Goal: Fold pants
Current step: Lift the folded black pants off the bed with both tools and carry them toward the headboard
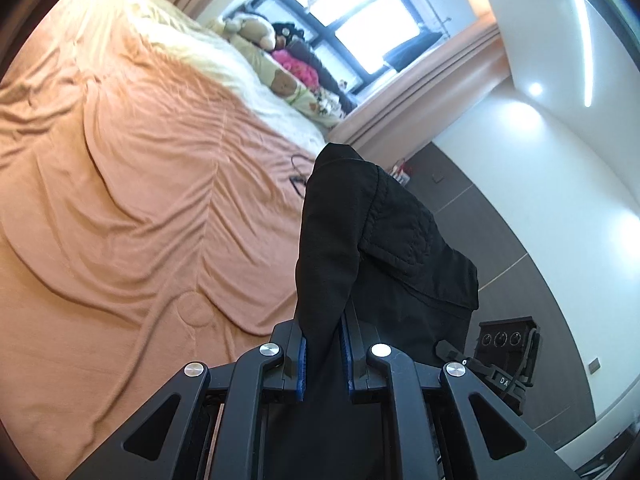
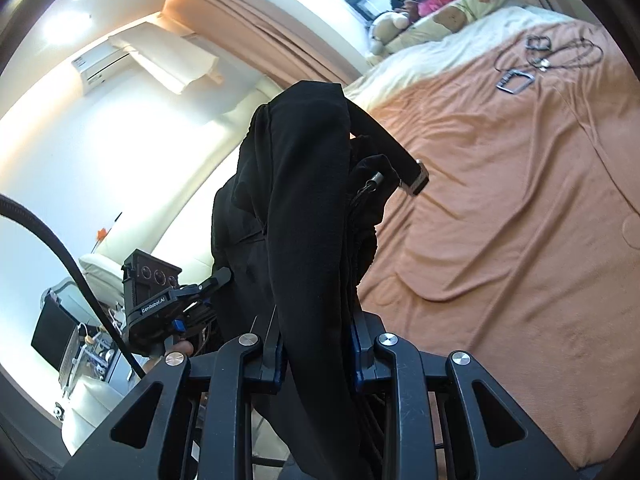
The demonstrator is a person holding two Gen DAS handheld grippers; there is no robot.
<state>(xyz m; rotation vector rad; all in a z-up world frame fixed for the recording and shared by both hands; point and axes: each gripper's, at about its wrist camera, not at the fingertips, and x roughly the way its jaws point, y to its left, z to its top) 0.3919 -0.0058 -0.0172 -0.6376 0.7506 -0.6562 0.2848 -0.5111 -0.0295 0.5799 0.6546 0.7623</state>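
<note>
The black pants (image 1: pixel 372 240) hang in the air beside the bed, a stitched back pocket showing in the left wrist view. My left gripper (image 1: pixel 325 360) is shut on a bunched fold of them, the blue pads pressing the cloth. In the right wrist view the pants (image 2: pixel 304 200) drape over my right gripper (image 2: pixel 316 354), which is shut on another thick fold. A drawstring with a metal tip (image 2: pixel 416 178) dangles from the waistband. The other gripper (image 2: pixel 168 304) shows at the left of the right wrist view, and at the right (image 1: pixel 504 360) of the left wrist view.
An orange wrinkled bedspread (image 1: pixel 140 200) covers the bed. Plush toys and pillows (image 1: pixel 264 48) lie at its head under a window. Cables and a small frame (image 2: pixel 516 78) lie on the bed. A dark cable (image 2: pixel 60 248) crosses the right wrist view's left side.
</note>
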